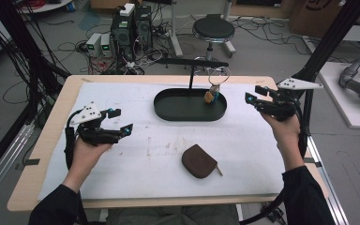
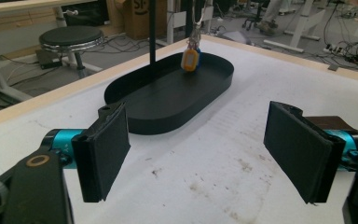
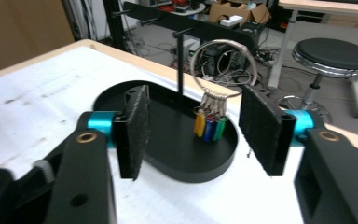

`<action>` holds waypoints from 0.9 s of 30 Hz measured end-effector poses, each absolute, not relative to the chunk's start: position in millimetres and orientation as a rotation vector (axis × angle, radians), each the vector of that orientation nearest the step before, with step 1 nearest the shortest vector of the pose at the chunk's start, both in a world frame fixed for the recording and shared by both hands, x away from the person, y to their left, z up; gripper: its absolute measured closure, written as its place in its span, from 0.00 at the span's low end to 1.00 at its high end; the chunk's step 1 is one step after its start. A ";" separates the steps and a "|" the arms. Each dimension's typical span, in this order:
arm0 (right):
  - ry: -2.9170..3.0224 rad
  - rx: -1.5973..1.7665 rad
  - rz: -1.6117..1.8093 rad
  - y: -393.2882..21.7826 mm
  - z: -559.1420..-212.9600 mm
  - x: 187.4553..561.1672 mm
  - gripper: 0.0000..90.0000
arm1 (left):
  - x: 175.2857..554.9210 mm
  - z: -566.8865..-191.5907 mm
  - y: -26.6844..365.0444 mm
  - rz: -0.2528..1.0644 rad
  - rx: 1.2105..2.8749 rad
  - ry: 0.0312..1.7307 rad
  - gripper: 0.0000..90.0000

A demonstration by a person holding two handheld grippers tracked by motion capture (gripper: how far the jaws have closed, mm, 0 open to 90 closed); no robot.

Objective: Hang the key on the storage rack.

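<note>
The key ring point(image 3: 216, 70) hangs from a peg of the black stand point(image 3: 181, 65), its coloured tags point(image 3: 209, 126) over the black tray point(image 3: 177, 163). Both the right gripper point(image 1: 258, 96) and left gripper point(image 1: 122, 123) are open and empty, held well apart from the ring.

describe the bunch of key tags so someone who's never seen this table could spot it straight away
Start at the black oval tray at the far middle of the white table mat. A thin black stand rises from the tray, and a big wire ring hangs from its crossbar. The key tags dangle from that ring into the tray's right end: yellow, blue and green, the one colourful thing there.
</note>
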State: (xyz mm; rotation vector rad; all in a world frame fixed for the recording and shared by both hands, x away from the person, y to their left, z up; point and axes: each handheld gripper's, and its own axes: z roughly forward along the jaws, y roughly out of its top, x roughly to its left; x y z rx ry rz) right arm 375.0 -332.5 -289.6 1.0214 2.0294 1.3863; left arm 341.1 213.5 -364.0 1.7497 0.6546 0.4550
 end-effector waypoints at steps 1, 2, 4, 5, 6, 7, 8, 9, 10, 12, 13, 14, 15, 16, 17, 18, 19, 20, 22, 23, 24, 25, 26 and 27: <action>2.029 1.014 1.403 -333.1 -292.0 369.6 0.48 | 341.9 -364.0 213.5 0.459 1.743 0.658 0.25; 2.026 1.007 1.412 -333.8 -294.6 364.5 0.47 | 342.6 -364.2 213.7 0.461 1.742 0.660 0.25; 2.023 1.000 1.420 -335.3 -299.3 356.9 0.45 | 343.6 -365.0 214.0 0.468 1.746 0.663 0.25; 2.023 1.000 1.420 -335.3 -299.3 356.9 0.45 | 344.1 -365.7 214.3 0.472 1.750 0.664 0.25; 2.016 0.991 1.436 -338.0 -305.2 348.6 0.44 | 344.1 -366.1 214.5 0.474 1.751 0.670 0.25; 2.016 0.988 1.444 -340.2 -308.9 344.3 0.43 | 344.2 -366.8 215.1 0.477 1.752 0.673 0.25; 2.015 0.990 1.448 -341.9 -311.9 341.4 0.43 | 344.3 -367.3 215.6 0.480 1.755 0.675 0.25; 2.017 0.996 1.451 -343.6 -314.9 338.7 0.42 | 344.1 -367.7 216.0 0.484 1.757 0.681 0.25; 2.017 0.996 1.451 -343.6 -314.9 338.7 0.42 | 344.1 -368.2 216.7 0.485 1.756 0.685 0.25; 2.011 1.003 1.473 -348.9 -324.9 332.3 0.40 | 344.3 -369.3 218.1 0.491 1.757 0.693 0.25; 2.007 1.004 1.477 -350.4 -328.8 331.2 0.40 | 344.7 -370.6 219.2 0.495 1.761 0.699 0.25; 2.007 1.005 1.479 -351.5 -331.8 330.8 0.39 | 344.8 -371.8 219.6 0.498 1.765 0.704 0.25; 2.011 1.015 1.480 -353.0 -336.5 330.7 0.37 | 344.8 -371.8 219.6 0.498 1.765 0.704 0.25; 2.017 1.025 1.482 -353.9 -340.0 331.3 0.35 | 345.2 -373.0 219.9 0.500 1.767 0.703 0.25; 2.026 1.033 1.485 -354.9 -342.9 332.4 0.34 | 345.3 -374.0 220.2 0.498 1.774 0.708 0.25; 2.030 1.038 1.484 -355.4 -344.7 333.0 0.34 | 345.2 -375.4 220.1 0.503 1.783 0.713 0.25; 2.030 1.038 1.484 -355.4 -344.7 333.0 0.34 | 345.2 -375.4 220.1 0.503 1.783 0.713 0.25; 2.031 1.039 1.484 -355.8 -347.0 333.5 0.33 | 345.1 -376.1 220.1 0.502 1.787 0.712 0.25; 2.044 1.040 1.484 -356.2 -353.5 334.1 0.31 | 344.8 -377.1 220.1 0.508 1.789 0.712 0.25; 2.044 1.040 1.484 -356.2 -353.5 334.1 0.31 | 344.8 -377.1 220.1 0.508 1.789 0.712 0.25; 2.055 1.054 1.475 -356.0 -357.1 333.7 0.30 | 345.4 -377.1 220.7 0.508 1.791 0.710 0.25; 2.055 1.054 1.475 -356.0 -357.1 333.7 0.30 | 345.7 -377.4 220.3 0.506 1.783 0.714 0.25; 2.058 1.057 1.472 -356.0 -358.7 333.4 0.29 | 346.4 -377.6 220.3 0.510 1.785 0.711 0.25; 2.063 1.061 1.464 -356.0 -361.4 332.5 0.29 | 346.8 -377.9 220.1 0.510 1.787 0.712 0.25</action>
